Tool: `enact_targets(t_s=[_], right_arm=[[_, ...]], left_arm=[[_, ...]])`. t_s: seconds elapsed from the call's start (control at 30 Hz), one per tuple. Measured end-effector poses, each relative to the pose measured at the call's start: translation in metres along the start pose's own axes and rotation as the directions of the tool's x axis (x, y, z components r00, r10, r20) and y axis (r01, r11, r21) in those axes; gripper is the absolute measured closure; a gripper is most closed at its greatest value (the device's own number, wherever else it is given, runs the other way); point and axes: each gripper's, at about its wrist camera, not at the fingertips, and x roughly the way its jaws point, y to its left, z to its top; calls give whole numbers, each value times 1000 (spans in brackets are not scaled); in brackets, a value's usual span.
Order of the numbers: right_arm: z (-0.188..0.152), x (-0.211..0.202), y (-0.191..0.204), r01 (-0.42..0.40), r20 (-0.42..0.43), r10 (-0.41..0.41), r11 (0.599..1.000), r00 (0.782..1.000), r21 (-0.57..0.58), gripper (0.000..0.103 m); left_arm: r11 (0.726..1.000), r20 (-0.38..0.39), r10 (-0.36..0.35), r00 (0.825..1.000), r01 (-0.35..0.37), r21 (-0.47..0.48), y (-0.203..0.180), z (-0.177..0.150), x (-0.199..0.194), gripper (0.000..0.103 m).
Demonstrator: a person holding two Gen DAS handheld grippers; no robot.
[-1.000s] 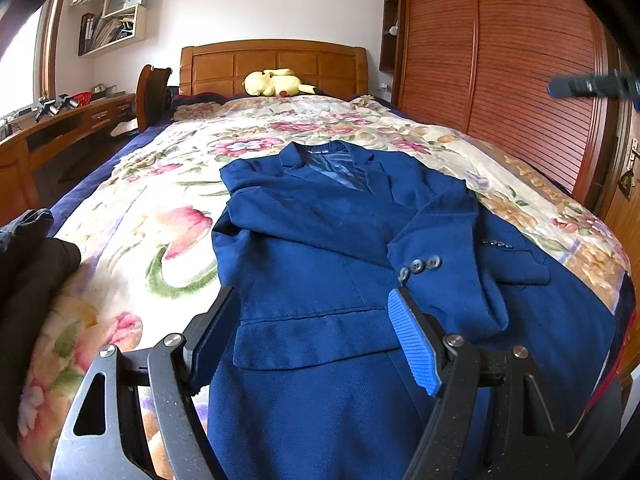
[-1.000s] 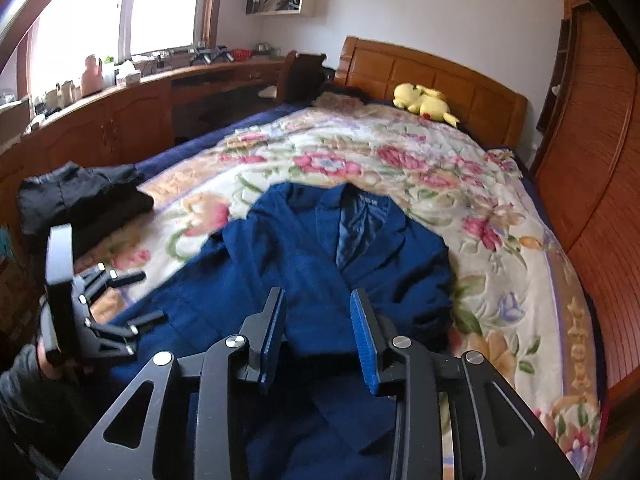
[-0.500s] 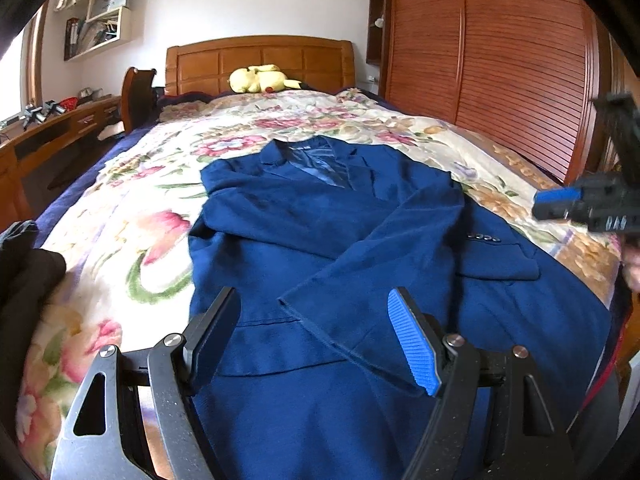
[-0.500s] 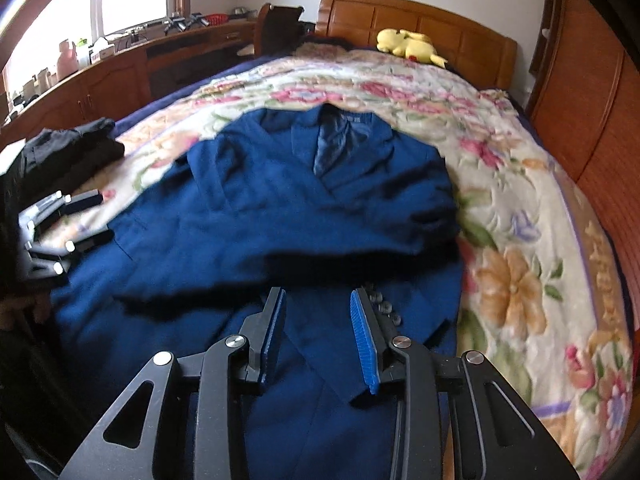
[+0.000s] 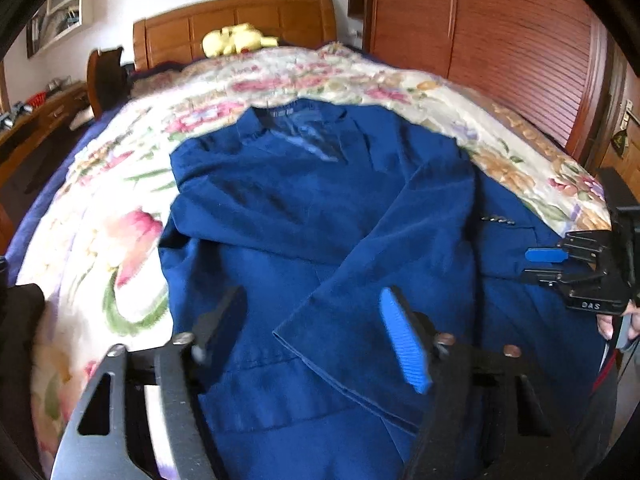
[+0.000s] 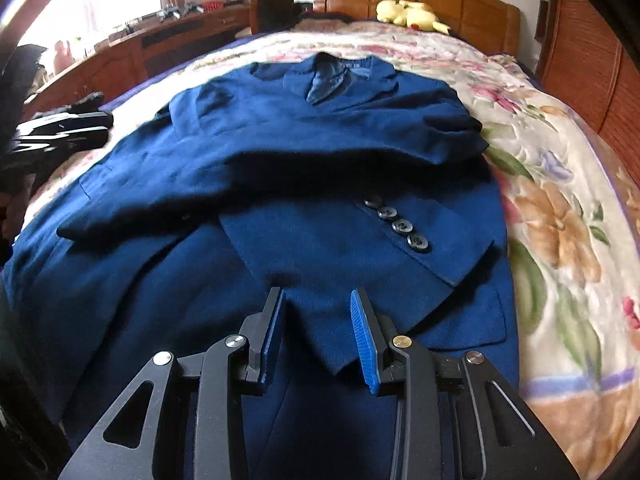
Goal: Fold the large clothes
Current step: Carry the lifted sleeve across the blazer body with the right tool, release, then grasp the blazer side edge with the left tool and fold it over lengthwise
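A navy blue suit jacket (image 5: 304, 216) lies face up on the floral bedspread (image 5: 120, 216), collar toward the headboard, both sleeves folded across its front. It also shows in the right wrist view (image 6: 320, 168), where a sleeve cuff with several dark buttons (image 6: 396, 222) lies on top. My left gripper (image 5: 312, 320) is open and empty, low over the lower front and a sleeve cuff. My right gripper (image 6: 318, 312) is open and empty just above the jacket's lower front; it also shows at the right edge of the left wrist view (image 5: 552, 266).
A yellow plush toy (image 5: 236, 38) sits by the wooden headboard (image 5: 240, 20). A wooden wardrobe (image 5: 500, 40) runs along the bed's right. A desk and cabinets (image 6: 132, 60) stand on the left. Dark clothes (image 5: 16, 344) lie at the bed's left edge.
Both grippers have moved down and closer to the jacket's lower front. The right gripper has come lower toward the jacket's right side. The jacket's sleeves stay crossed.
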Motion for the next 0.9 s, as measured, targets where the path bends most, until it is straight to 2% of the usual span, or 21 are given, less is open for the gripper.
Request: enact_targets(t_s=[0.13, 0.3, 0.57, 0.67, 0.7, 0.73, 0.77, 0.83, 0.9], right_arm=[[-3, 3, -1, -16, 39, 16, 1000, 999, 11, 64], [-7, 6, 5, -8, 65, 9, 1000, 998, -8, 59], [-18, 6, -4, -37, 74, 36, 999, 997, 8, 57], [-20, 5, -4, -36, 76, 35, 999, 996, 7, 56], [-20, 5, -4, -35, 77, 34, 999, 996, 6, 56], [-20, 5, -4, -34, 77, 33, 999, 996, 7, 56], [-20, 5, -4, -34, 77, 33, 999, 996, 7, 56], [-20, 5, -4, -35, 78, 34, 999, 996, 8, 56], [-20, 5, -3, -35, 79, 34, 999, 996, 10, 56]], left_arm=[[1000, -72, -20, 997, 18, -21, 8, 1, 22, 47], [1000, -160, -10, 987, 8, -14, 6, -9, 45, 49], [999, -174, -25, 984, 19, -39, 6, -15, 45, 50], [999, -177, -40, 983, 37, -24, 1, -16, 42, 66], [999, -179, -44, 983, 43, -10, -2, -16, 40, 78], [999, -179, -41, 983, 41, 0, -4, -15, 39, 95], [1000, -173, -3, 985, 7, 25, -7, -14, 36, 98], [999, -150, 27, 988, -20, 50, -7, -6, 30, 99], [998, -85, 57, 995, -54, 43, -1, 10, 11, 99]])
